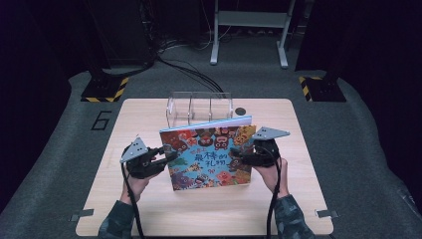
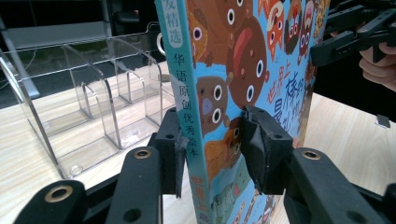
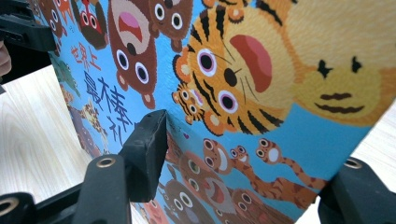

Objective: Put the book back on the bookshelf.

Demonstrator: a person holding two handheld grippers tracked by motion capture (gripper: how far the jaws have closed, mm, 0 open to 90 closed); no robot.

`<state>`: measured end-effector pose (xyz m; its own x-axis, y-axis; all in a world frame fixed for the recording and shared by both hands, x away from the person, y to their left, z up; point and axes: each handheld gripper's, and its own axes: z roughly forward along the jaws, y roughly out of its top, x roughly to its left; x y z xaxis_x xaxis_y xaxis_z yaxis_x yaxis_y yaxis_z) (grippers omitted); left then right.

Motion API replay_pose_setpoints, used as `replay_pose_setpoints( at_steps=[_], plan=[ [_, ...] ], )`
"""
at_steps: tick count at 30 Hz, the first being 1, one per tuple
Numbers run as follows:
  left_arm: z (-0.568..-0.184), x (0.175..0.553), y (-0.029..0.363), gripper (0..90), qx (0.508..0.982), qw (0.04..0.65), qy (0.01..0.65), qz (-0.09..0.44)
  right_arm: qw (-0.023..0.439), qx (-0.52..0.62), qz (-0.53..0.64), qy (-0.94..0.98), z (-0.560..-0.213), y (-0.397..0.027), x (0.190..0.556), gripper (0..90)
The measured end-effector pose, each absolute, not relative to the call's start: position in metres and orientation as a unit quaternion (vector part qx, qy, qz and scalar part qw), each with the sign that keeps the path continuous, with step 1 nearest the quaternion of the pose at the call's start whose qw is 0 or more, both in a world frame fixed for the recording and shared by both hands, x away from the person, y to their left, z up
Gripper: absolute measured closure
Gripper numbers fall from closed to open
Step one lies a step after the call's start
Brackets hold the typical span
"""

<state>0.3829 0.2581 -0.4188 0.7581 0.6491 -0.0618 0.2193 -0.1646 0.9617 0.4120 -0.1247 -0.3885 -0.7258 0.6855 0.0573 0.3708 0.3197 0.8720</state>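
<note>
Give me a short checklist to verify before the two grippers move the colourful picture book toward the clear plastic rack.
1. Left gripper clamps the blue spine edge of the colourful picture book: ok.
2. Right gripper closed on the book's other edge: ok, one pad touches the cover; far jaw partly hidden.
3. Book lifted off the light wooden table: cannot tell; it stands tilted up.
4. Clear plastic divided rack upright behind the book, slots free: ok.
5. Book aligned with a slot: not ok, cover faces the person.

high view: above, facing forward-down | gripper views: close on book [image 1: 209, 154], shared
</note>
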Motion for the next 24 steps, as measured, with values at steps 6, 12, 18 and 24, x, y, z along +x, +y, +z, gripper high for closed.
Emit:
replay_pose_setpoints(
  at_steps=[6, 12, 18, 24],
  plan=[
    [-0.419, 0.378, 0.258, 65.0, 0.740, 0.583, 0.282, 0.184, 0.171, 0.330, 0.463, 0.805, -0.385, -0.127, 0.411, 33.1],
    [-0.419, 0.374, 0.262, 70.2, 0.747, 0.590, 0.247, 0.178, 0.192, 0.344, 0.471, 0.789, -0.377, -0.152, 0.404, 28.2],
    [-0.417, 0.373, 0.262, 70.9, 0.758, 0.585, 0.231, 0.172, 0.173, 0.348, 0.485, 0.783, -0.372, -0.158, 0.423, 25.5],
    [-0.417, 0.370, 0.262, 70.9, 0.766, 0.578, 0.226, 0.168, 0.157, 0.334, 0.475, 0.799, -0.379, -0.143, 0.432, 29.8]
  ],
)
